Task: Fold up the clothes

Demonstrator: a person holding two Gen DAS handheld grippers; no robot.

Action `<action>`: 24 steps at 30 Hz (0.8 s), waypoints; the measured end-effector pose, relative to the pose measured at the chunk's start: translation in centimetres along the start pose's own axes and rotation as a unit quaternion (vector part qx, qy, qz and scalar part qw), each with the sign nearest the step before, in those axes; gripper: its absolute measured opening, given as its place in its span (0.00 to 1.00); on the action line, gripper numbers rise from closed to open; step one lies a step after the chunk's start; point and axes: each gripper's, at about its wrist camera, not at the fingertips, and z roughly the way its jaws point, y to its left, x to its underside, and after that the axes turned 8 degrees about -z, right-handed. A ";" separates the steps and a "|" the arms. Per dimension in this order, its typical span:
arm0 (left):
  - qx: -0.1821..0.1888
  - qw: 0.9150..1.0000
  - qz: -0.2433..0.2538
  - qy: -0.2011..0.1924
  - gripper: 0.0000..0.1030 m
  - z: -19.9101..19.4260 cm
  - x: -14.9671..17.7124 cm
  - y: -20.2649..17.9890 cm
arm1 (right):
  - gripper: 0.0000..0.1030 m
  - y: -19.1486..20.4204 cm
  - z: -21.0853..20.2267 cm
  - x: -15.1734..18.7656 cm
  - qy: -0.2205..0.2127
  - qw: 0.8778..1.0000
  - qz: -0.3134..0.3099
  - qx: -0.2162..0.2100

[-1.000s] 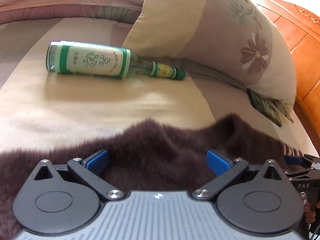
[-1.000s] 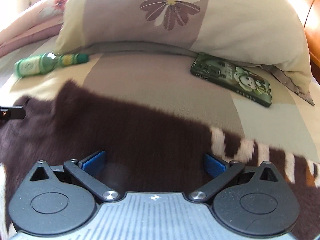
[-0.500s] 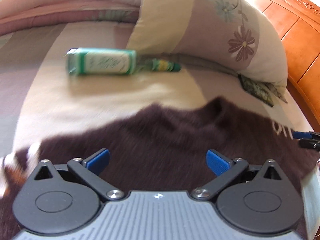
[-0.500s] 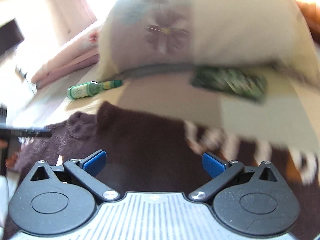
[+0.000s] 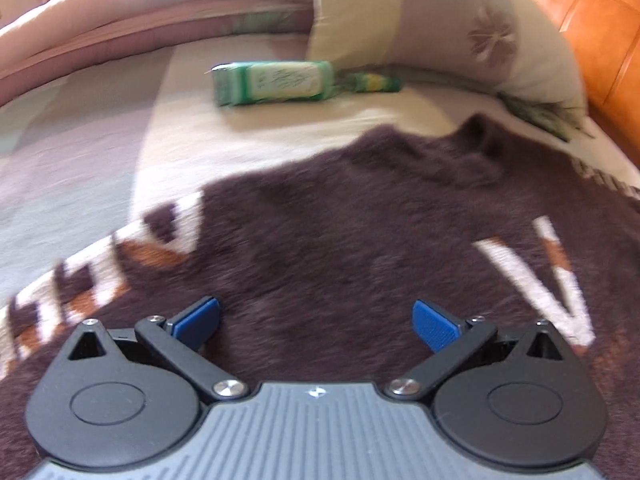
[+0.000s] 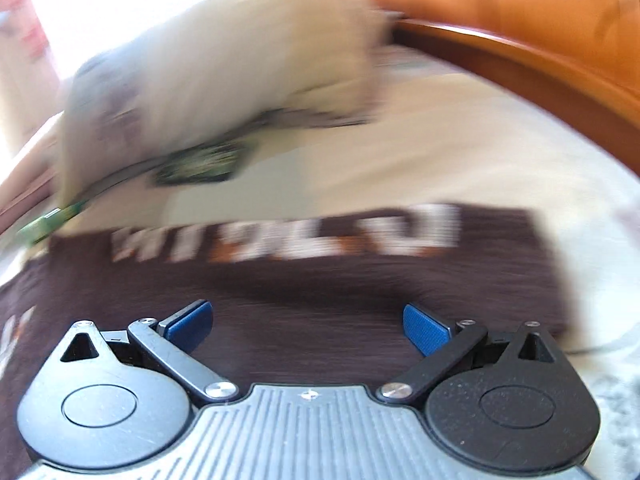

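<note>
Here, a dark brown sweater [image 5: 340, 232] lies spread on a striped bedsheet [image 5: 80, 160].
Both the left gripper [image 5: 316, 320] and right gripper [image 6: 306, 322] hang over it, jaws wide apart and empty. Far off, a green bottle [image 5: 280, 82] lies beside a floral pillow [image 5: 460, 28]; an orange wooden headboard [image 5: 600, 40] rises at right.

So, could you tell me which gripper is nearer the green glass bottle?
Left. The left gripper faces the green glass bottle ahead; from the right gripper it lies far left.
</note>
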 end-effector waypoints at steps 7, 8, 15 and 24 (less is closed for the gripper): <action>0.038 0.998 -0.043 -0.016 0.99 -1.3 -1.3 0.1 | 1.00 -1.5 -1.1 -0.9 -0.035 0.996 0.086 0.008; 0.046 0.998 -0.044 -0.015 0.99 -1.4 -1.5 0.0 | 1.00 -1.1 -0.9 -1.1 -0.032 0.996 0.084 -0.014; 0.051 0.997 -0.056 -0.012 0.99 -1.9 -1.4 0.1 | 1.00 2.0 3.4 -2.3 0.019 0.999 0.010 -0.030; 0.102 0.980 -0.173 0.008 0.99 -4.4 -0.7 8.3 | 1.00 7.1 0.5 -1.1 0.057 0.995 -0.038 0.074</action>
